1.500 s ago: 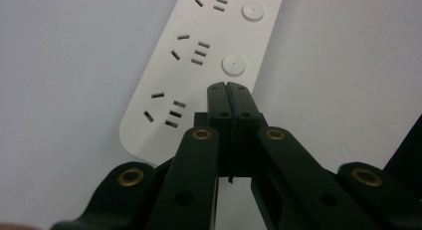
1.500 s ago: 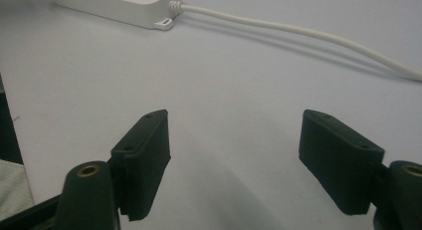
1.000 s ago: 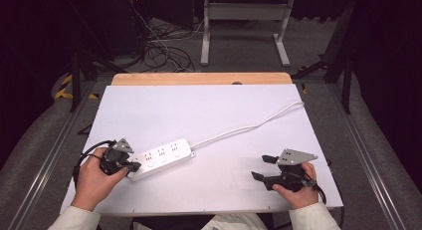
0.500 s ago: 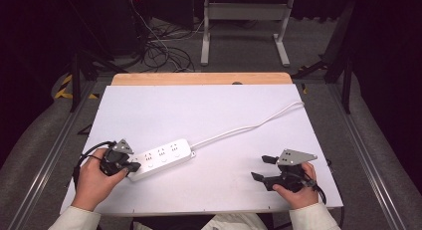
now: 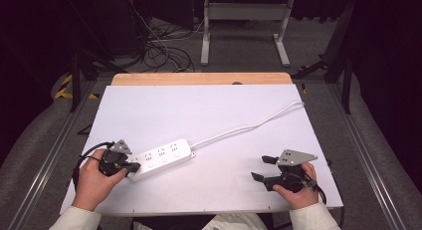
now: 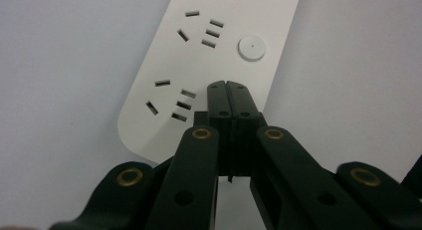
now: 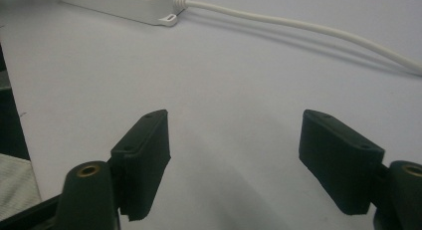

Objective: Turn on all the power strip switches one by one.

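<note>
A white power strip (image 5: 161, 158) lies on the white table at the front left, its cable (image 5: 249, 124) running off to the back right. My left gripper (image 5: 133, 167) is shut, with its tips resting over the strip's near end (image 6: 164, 98), beside a round switch (image 6: 251, 46); nothing is held between the jaws (image 6: 229, 88). At the front right my right gripper (image 5: 261, 169) stands open above bare table (image 7: 234, 140), with the strip's cable end (image 7: 171, 6) farther off.
The white table top (image 5: 209, 115) has a wooden strip (image 5: 199, 79) along its far edge. Behind the table, on the floor, are dark cables (image 5: 159, 51) and a metal stand (image 5: 244, 26). Grey rails run along both sides.
</note>
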Demonstrator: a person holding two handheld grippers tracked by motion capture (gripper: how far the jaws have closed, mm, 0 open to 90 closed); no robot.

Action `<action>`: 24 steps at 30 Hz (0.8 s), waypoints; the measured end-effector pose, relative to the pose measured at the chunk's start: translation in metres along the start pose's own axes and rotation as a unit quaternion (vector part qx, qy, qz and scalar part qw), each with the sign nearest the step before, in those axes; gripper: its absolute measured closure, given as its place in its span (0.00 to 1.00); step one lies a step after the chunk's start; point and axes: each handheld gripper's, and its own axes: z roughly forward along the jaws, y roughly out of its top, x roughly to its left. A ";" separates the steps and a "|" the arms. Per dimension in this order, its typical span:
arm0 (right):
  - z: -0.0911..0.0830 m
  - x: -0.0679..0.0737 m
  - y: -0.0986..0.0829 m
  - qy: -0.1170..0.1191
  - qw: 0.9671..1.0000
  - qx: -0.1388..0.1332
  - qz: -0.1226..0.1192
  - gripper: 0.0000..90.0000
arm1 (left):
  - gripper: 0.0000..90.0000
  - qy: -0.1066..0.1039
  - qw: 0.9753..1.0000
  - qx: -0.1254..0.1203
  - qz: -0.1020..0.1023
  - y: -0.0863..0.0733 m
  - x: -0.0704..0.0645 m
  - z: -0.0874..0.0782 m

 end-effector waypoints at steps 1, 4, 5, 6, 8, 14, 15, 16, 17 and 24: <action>0.000 0.000 0.000 0.000 1.000 0.000 0.000 0.32 | 1.00 0.009 1.000 0.001 0.003 0.000 0.000 0.000; 0.000 0.000 0.000 0.000 1.000 0.000 -0.002 0.32 | 1.00 0.007 1.000 0.002 0.003 0.000 -0.001 0.000; 0.000 0.000 0.000 0.000 1.000 0.000 -0.002 0.32 | 1.00 0.006 1.000 0.001 0.002 0.000 -0.001 0.000; 0.000 0.000 0.000 -0.001 1.000 -0.001 -0.002 0.32 | 1.00 0.006 1.000 0.001 0.002 0.000 -0.001 0.000; 0.000 0.000 0.000 -0.001 1.000 0.000 -0.001 0.32 | 1.00 0.009 1.000 0.002 0.003 0.000 -0.002 0.001; 0.000 0.001 0.000 0.000 1.000 0.000 -0.001 0.32 | 1.00 0.024 1.000 -0.008 0.006 -0.001 -0.004 0.002; 0.000 0.000 0.000 -0.001 1.000 0.000 0.000 0.32 | 1.00 0.030 0.999 -0.019 0.010 -0.001 -0.003 0.002; -0.001 0.000 0.000 -0.001 1.000 -0.001 0.000 0.32 | 1.00 0.039 0.999 -0.019 0.013 -0.001 -0.003 0.001; -0.001 0.000 0.000 -0.001 1.000 -0.001 0.000 0.32 | 1.00 0.040 0.999 -0.026 0.007 -0.001 -0.002 -0.001; 0.001 -0.002 0.000 -0.001 1.000 0.003 0.000 0.33 | 1.00 0.021 0.998 -0.047 0.025 0.011 -0.010 -0.009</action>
